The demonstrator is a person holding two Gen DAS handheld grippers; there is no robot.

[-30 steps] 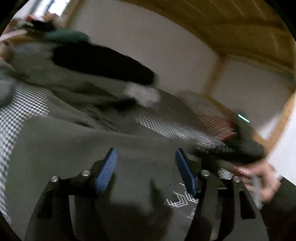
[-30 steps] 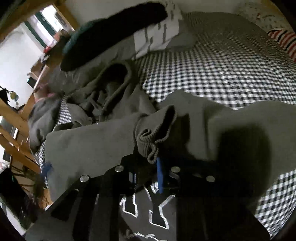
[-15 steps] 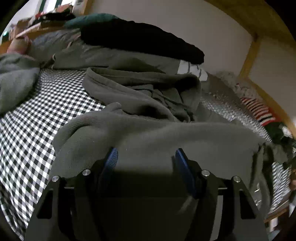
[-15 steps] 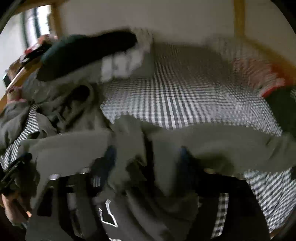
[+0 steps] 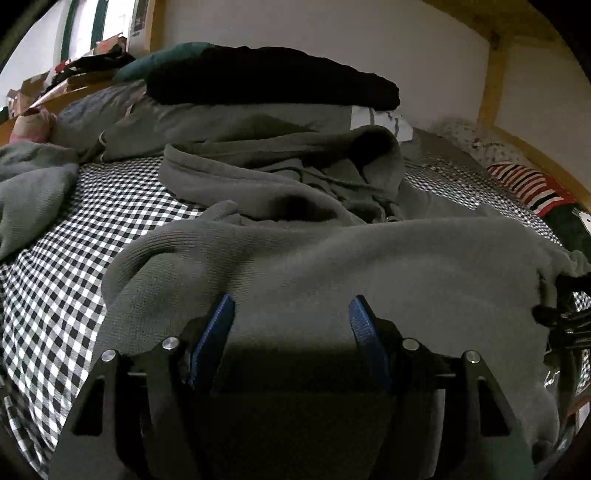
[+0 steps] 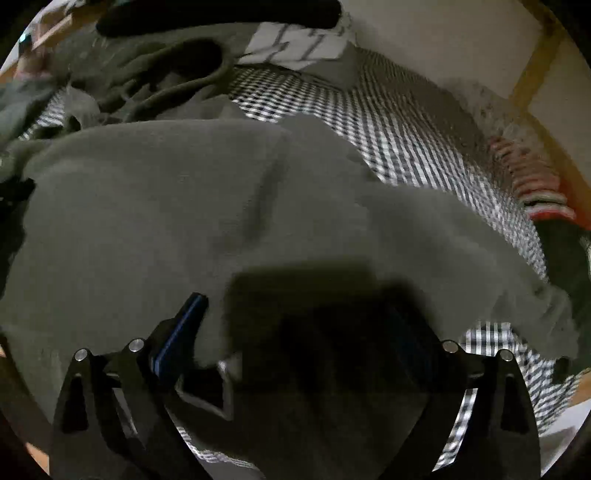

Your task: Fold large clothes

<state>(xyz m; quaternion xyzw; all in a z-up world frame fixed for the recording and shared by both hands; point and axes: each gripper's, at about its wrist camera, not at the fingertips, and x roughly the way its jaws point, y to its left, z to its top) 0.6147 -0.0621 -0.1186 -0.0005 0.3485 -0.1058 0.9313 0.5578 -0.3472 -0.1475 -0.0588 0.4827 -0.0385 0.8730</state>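
a bed in a black-and-white checked sheet (image 5: 74, 236) fills the room ahead of the claw. beyond it stands a plain pale wall (image 5: 369, 44), a wooden post (image 5: 493, 70) ahead right, a bright window (image 5: 85, 22) far left. light is dim.

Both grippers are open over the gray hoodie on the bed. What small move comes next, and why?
Probably lower the left gripper and pinch the near edge of the gray hoodie. Both it and the right gripper are open, holding nothing, and the folded body still lies bunched on the checkered sheet.
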